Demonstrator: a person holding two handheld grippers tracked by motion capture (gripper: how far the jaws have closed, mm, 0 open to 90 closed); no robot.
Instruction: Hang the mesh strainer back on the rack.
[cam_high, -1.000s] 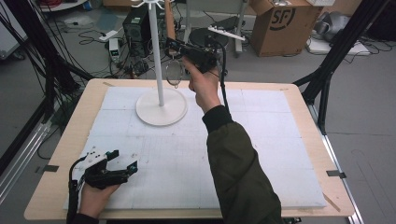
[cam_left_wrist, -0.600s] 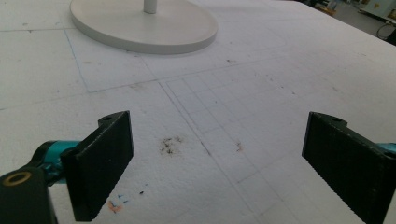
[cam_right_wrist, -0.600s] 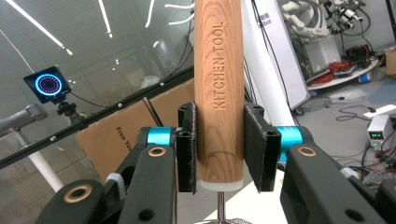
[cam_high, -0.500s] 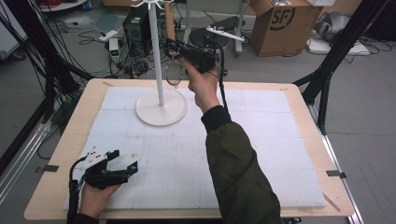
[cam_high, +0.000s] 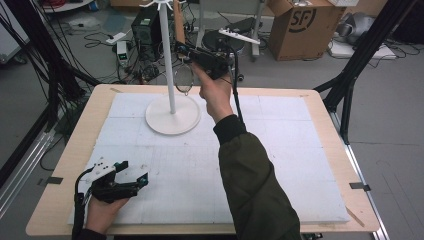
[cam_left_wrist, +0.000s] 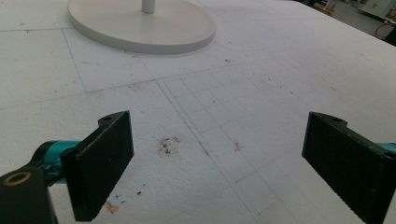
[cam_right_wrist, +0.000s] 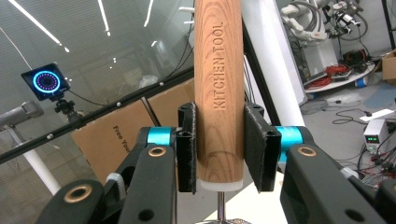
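Closest to the person, the left gripper (cam_high: 134, 171) sits low on the white foam board (cam_high: 280, 165) with its fingers spread wide and nothing between them. In the left gripper view there's just bare, speckled foam between the pads (cam_left_wrist: 100, 163). The round base of the white stand (cam_left_wrist: 140, 25) is well ahead of them.

Further out, the right gripper (cam_high: 187, 50) is held up high, just beside the stand's pole (cam_high: 167, 60). Its fingers are clamped on the wooden handle (cam_right_wrist: 218, 70) of a strainer-type utensil stamped "KITCHEN TOOL", with one pad pressing on each side near the handle's lower end. The handle runs straight up past the fingertips. The wire head (cam_high: 184, 80) dangles below them, over the far edge of the base and clear of the foam.

What's changed in the last second? Honestly, pretty much nothing. Both hands are parked where they were, the grip looks just as tight, and the tool hasn't moved against the pole. My read is that it's a pause mid-hang: the tool is lined up near the hooks at the top of the stand (cam_high: 157, 5), but the frame crops there, so I can't tell if it's caught on one. Until that's sorted, letting go looks risky.

Behind everything there's a cardboard box (cam_high: 305, 22) on the floor.
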